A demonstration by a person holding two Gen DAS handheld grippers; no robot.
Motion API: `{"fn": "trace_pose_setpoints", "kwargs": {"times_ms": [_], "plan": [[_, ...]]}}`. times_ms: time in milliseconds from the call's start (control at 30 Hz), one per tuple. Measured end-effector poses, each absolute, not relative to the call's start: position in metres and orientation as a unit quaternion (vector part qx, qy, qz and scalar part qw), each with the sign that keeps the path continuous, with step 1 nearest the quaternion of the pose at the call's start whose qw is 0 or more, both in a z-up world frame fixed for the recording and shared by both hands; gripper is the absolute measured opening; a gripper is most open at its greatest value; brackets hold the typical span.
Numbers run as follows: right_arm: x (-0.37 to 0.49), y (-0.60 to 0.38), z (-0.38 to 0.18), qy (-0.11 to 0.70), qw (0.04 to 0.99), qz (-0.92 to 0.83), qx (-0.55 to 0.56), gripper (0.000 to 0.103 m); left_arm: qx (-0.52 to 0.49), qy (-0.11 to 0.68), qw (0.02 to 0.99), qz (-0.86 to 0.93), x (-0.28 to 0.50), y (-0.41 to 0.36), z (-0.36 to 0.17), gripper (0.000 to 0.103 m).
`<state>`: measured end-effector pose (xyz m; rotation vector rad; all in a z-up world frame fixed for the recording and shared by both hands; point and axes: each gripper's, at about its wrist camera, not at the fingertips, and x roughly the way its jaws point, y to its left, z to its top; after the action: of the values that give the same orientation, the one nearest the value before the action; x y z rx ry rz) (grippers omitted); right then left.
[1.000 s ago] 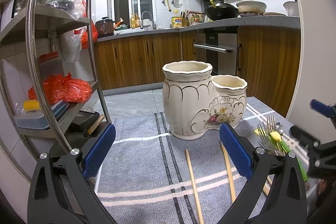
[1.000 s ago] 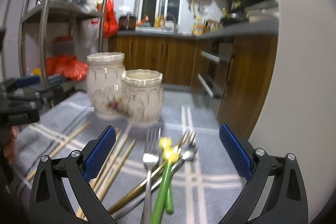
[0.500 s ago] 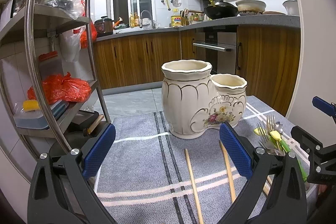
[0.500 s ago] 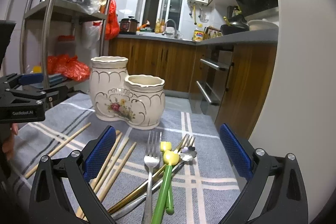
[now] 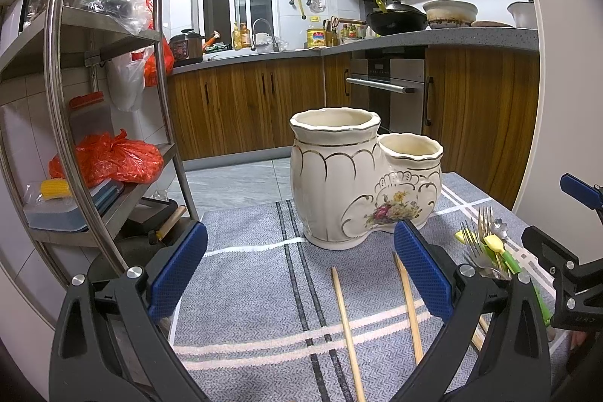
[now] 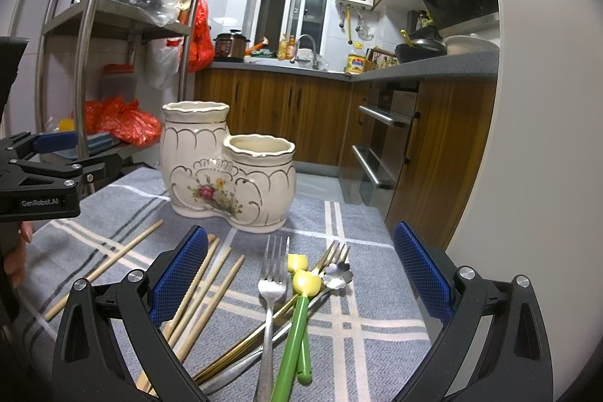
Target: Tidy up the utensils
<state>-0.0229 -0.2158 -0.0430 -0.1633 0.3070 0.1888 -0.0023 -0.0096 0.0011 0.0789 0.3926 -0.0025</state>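
Cream two-cup holder (image 6: 230, 164) stands upright; I see fork (image 6: 270, 285) and chopsticks (image 6: 205, 292) lying loose — my left gripper (image 5: 299, 274) and right gripper (image 6: 299, 274) both spread, gripping nothing.

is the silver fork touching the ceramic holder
Apart. The right wrist view shows bare cloth between the silver fork tines and the ceramic holder base.

Open cloth (image 5: 248, 292) fronts the ceramic holder (image 5: 350, 183); shelf rack (image 5: 56, 123) crowds the left
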Motion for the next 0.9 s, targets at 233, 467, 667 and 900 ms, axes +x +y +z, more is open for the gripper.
{"fn": "trace_pose_setpoints", "kwargs": {"times_ms": [233,467,667,900], "plan": [[-0.0239,-0.2160,-0.0440,0.152,0.981,0.094,-0.080,0.098,0.039,0.196,0.980,-0.002,-0.0023,-0.0092,0.0009,0.098],[-0.0233,-0.2165,-0.0439,0.152,0.981,0.094,-0.080,0.098,0.039,0.196,0.980,-0.001,-0.0023,-0.0095,0.0009,0.098],[-0.0235,-0.2163,-0.0443,0.153,0.981,0.094,-0.079,0.098,0.028,0.188,0.982,-0.007,-0.0041,-0.0077,0.0017,0.098],[-0.0262,-0.2168,-0.0445,0.149,0.980,0.100,-0.082,0.098,0.047,0.214,0.976,-0.004,0.0053,-0.0151,-0.0030,0.098]]}}
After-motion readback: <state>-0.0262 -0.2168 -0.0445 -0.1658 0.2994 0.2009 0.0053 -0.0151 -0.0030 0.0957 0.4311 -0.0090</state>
